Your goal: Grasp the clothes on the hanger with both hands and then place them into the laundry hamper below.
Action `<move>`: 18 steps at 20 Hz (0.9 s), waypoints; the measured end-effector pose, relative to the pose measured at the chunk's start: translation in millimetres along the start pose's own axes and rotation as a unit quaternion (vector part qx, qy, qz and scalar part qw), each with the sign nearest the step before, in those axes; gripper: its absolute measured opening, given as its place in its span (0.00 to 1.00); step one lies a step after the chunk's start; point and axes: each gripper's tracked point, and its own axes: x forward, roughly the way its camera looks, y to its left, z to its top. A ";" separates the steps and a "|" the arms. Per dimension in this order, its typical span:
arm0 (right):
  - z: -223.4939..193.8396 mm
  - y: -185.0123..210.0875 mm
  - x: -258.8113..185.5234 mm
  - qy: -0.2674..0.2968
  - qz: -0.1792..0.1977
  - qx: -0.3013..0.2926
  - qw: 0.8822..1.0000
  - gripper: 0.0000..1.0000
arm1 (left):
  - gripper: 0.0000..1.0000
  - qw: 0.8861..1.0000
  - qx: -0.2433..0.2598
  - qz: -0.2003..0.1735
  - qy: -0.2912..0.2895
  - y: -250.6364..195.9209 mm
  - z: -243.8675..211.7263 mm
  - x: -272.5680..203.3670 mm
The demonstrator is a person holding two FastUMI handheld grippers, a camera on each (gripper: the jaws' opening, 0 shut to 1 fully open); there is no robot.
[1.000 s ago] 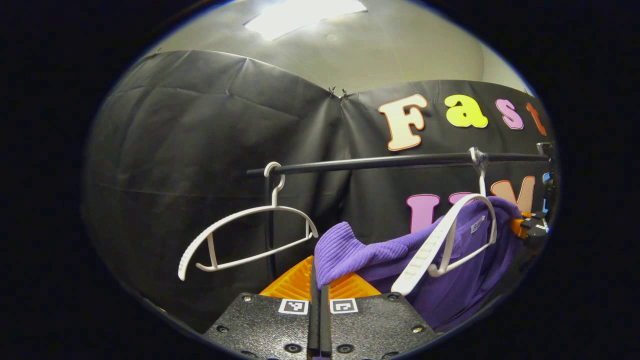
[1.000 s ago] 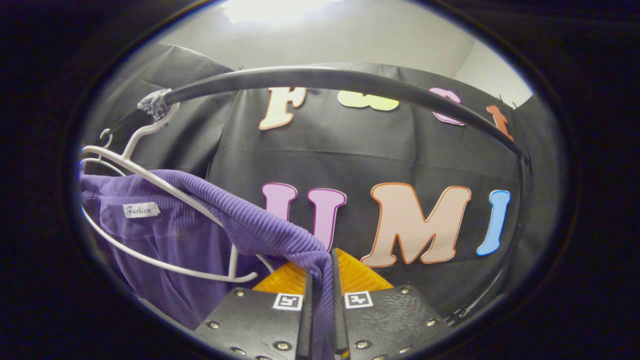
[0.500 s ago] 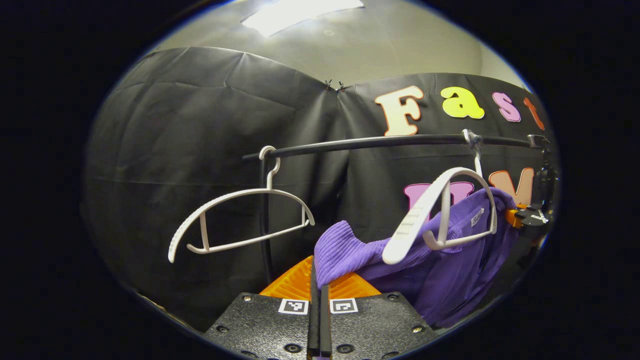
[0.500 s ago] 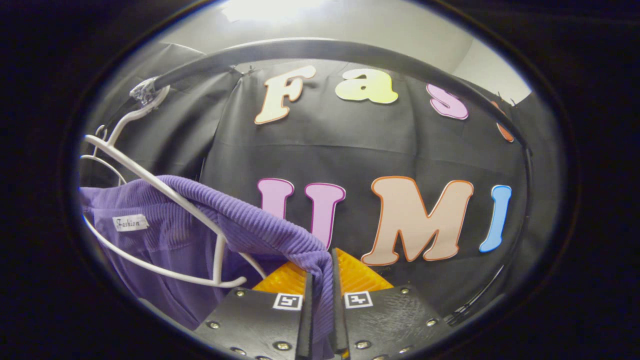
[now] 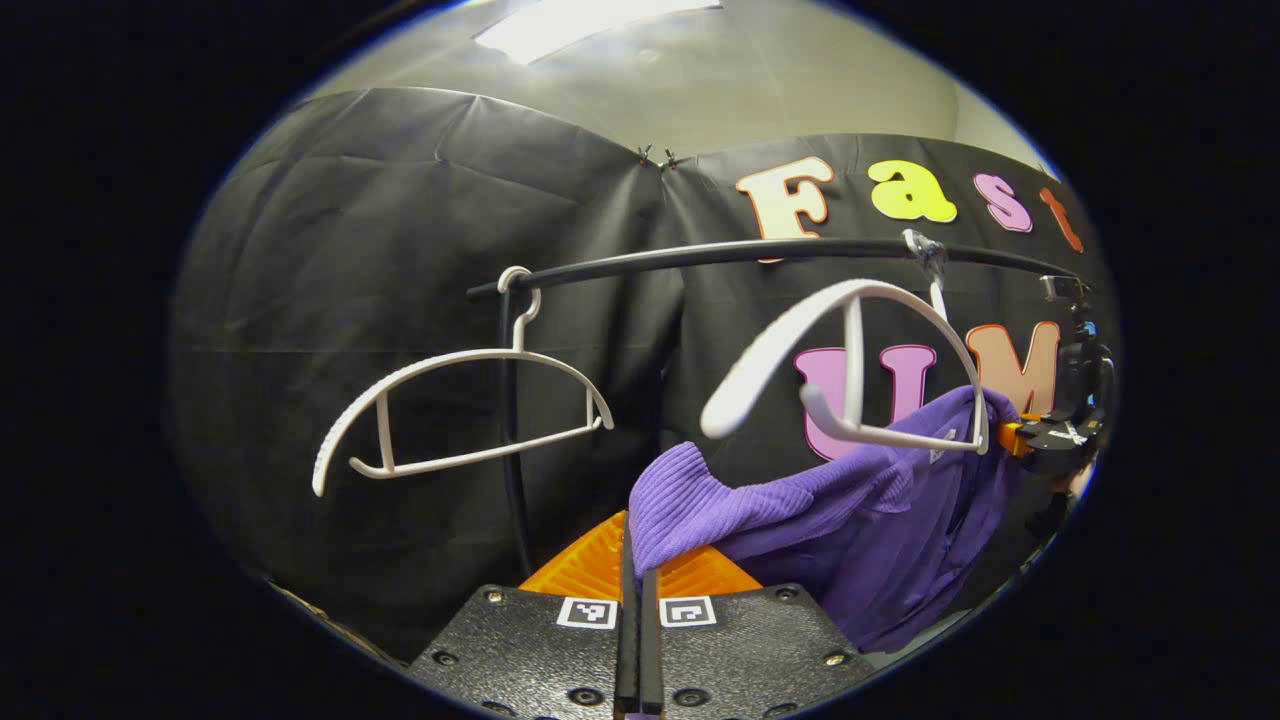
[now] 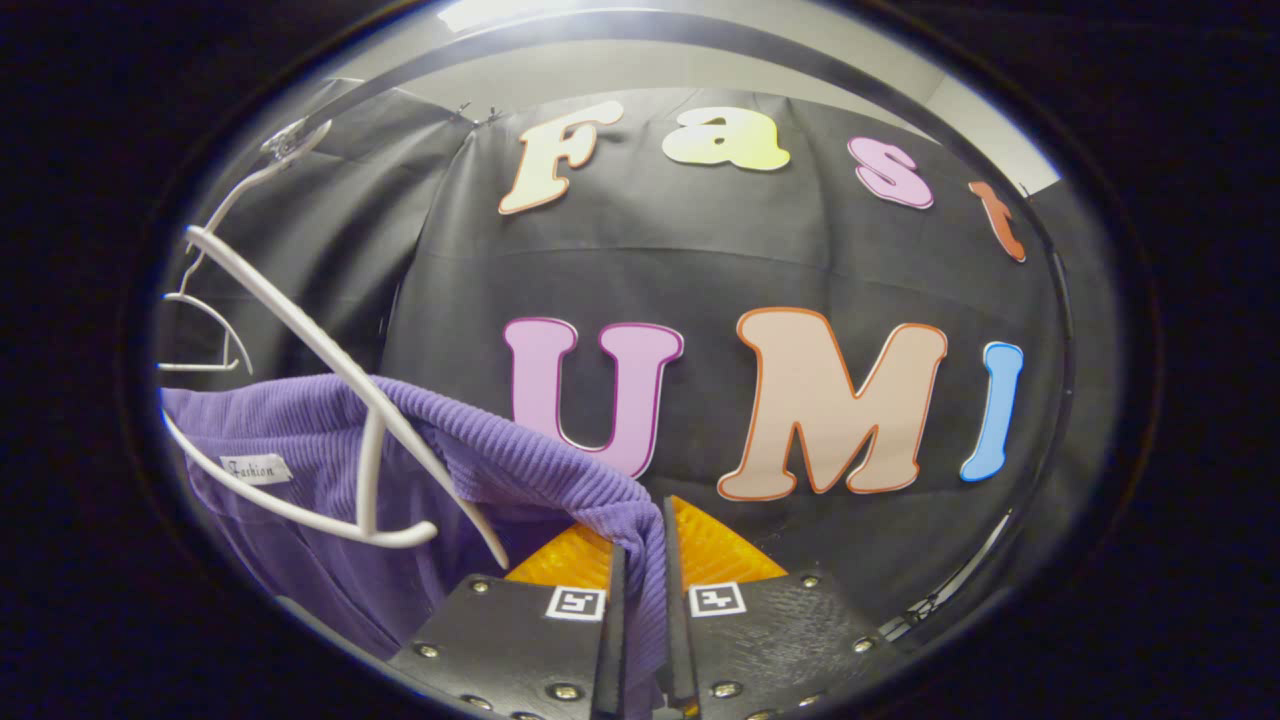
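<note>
A purple ribbed garment (image 5: 860, 510) stretches between both grippers, below the black rail (image 5: 720, 258). My left gripper (image 5: 637, 560) is shut on one shoulder of it. My right gripper (image 6: 640, 560) is shut on the other shoulder of the purple garment (image 6: 520, 470); this gripper also appears at the far right in the left gripper view (image 5: 1045, 437). The white hanger (image 5: 850, 360) that carried the garment hangs tilted from the rail, its near arm bare, its far end still inside the collar. In the right gripper view the same hanger (image 6: 340, 400) crosses over the collar.
A second white hanger (image 5: 460, 400), with nothing on it, hangs at the rail's left end beside the black upright post (image 5: 510, 440). The rail (image 6: 640, 30) arcs high overhead in the right gripper view. Black cloth walls stand behind.
Both grippers have moved down with the garment held. The rail and hangers have risen in both views, and the garment has slid off the hanger's near arm, which has swung up.
</note>
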 end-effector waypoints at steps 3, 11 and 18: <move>-24.3 -9.8 -4.8 0.024 -0.006 -0.004 1.000 0.17 | 0.03 1.000 0.002 -0.009 0.009 -5.4 -10.2 -0.3; -76.2 -13.9 -35.6 0.067 0.001 -0.006 0.998 0.16 | 0.02 0.999 0.023 -0.021 0.038 -10.8 -42.1 -1.5; -96.8 14.3 -66.0 0.086 0.035 -0.008 0.996 0.16 | 0.01 0.996 0.051 -0.054 0.053 -34.5 -70.0 -4.6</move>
